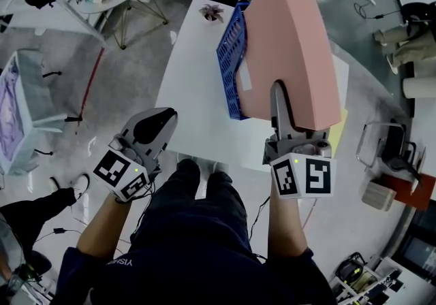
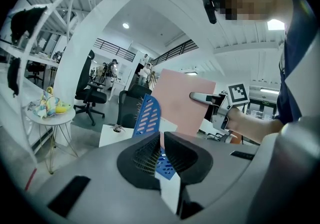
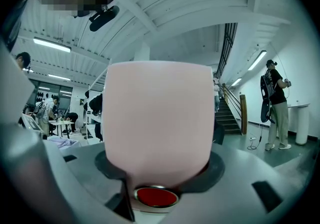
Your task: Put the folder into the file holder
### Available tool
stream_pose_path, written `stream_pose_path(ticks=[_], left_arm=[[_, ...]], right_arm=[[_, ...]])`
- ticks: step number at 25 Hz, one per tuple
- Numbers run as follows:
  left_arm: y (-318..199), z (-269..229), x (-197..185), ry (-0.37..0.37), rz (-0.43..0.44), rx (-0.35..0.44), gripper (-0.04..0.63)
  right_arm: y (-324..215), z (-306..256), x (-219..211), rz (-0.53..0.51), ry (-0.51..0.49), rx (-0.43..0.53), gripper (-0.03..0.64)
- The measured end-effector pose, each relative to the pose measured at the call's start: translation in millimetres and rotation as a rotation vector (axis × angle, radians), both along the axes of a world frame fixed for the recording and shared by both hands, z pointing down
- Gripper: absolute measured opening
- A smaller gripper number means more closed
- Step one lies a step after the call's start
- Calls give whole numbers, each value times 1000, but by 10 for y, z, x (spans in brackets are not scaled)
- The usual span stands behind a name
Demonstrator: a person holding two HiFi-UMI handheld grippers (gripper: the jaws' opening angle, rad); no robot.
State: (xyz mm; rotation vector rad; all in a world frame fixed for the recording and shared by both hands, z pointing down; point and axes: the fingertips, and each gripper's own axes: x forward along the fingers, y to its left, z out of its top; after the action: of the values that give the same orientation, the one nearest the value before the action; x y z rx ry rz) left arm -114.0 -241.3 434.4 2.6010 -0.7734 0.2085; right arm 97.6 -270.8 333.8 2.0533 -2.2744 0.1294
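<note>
Just beside the file holder (image 1: pixel 231 58), the right gripper (image 1: pixel 281 96) had its fingers clamped on the folder (image 1: pixel 289 45), whose long axis pointed up and away. The left gripper (image 1: pixel 160 120) had its fingers together.

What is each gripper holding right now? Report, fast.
Left gripper: closed, nothing between the jaws.
Right gripper: closed on the pink folder.

Grey floor (image 1: pixel 133 79); white table (image 1: pixel 191 109); round side table (image 2: pixel 62 115); office chair (image 2: pixel 92 93); staircase (image 3: pixel 229 118).
</note>
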Motion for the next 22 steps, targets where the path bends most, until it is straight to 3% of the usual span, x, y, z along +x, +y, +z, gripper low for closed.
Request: stream_pose_path(ticks=[22], left_arm=[[-16, 178, 45, -33, -2, -28, 49]], right_arm=[[-94, 673, -26, 5, 12, -67, 265]])
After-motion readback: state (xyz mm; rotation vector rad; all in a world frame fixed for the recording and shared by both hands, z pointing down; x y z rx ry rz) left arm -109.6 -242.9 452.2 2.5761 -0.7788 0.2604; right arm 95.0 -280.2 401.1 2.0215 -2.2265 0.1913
